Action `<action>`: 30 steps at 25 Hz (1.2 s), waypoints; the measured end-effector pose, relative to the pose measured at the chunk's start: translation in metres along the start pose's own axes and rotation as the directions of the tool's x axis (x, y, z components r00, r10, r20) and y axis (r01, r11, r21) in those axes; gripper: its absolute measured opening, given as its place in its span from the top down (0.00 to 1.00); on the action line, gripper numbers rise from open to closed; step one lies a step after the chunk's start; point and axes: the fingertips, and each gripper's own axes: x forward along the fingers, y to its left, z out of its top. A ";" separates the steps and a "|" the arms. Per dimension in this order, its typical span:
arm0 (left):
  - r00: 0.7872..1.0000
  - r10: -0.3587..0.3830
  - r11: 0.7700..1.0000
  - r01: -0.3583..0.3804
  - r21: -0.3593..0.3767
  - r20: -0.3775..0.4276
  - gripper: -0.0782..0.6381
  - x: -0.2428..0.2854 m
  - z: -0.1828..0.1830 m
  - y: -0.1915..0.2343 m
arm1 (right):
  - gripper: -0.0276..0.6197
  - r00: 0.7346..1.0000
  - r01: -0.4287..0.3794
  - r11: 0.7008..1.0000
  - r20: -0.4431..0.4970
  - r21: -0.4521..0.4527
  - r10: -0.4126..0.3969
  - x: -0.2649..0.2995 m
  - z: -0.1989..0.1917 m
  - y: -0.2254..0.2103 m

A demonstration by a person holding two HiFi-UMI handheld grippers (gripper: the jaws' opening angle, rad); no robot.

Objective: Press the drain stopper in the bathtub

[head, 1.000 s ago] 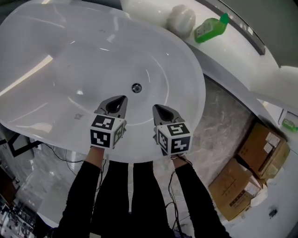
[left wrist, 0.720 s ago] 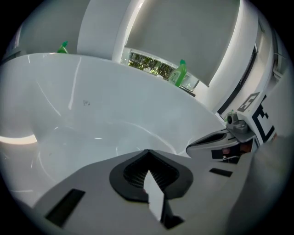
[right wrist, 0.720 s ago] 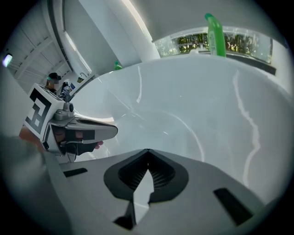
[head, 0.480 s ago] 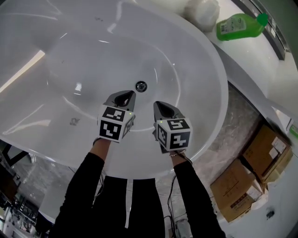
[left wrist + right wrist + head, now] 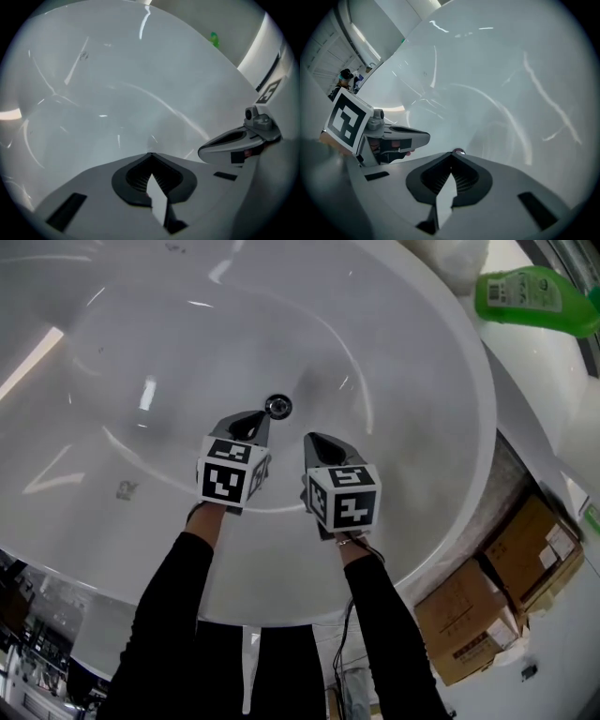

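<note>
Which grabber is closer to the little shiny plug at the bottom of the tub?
Left. The left gripper has its tip just beside the drain stopper, down and to its left. The right gripper sits farther off, below and to the stopper's right.

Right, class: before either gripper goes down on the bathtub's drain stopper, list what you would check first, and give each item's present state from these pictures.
1. Drain stopper in view and uncovered: ok.
2. Left gripper jaws together, nothing between them: ok.
3. Right gripper jaws together, nothing between them: ok.
4. Left gripper's tip lined up on the stopper: not ok; in the head view it sits just beside the stopper, not on it.
5. Stopper up or already pressed down: cannot tell.
6. Bathtub floor around the stopper free of loose things: ok.
</note>
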 end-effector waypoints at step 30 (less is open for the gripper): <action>0.985 0.043 0.997 -0.053 -0.058 -0.170 0.88 0.141 -0.086 0.030 | 0.96 0.996 -0.030 0.999 -0.088 0.033 0.032 0.085 -0.029 -0.031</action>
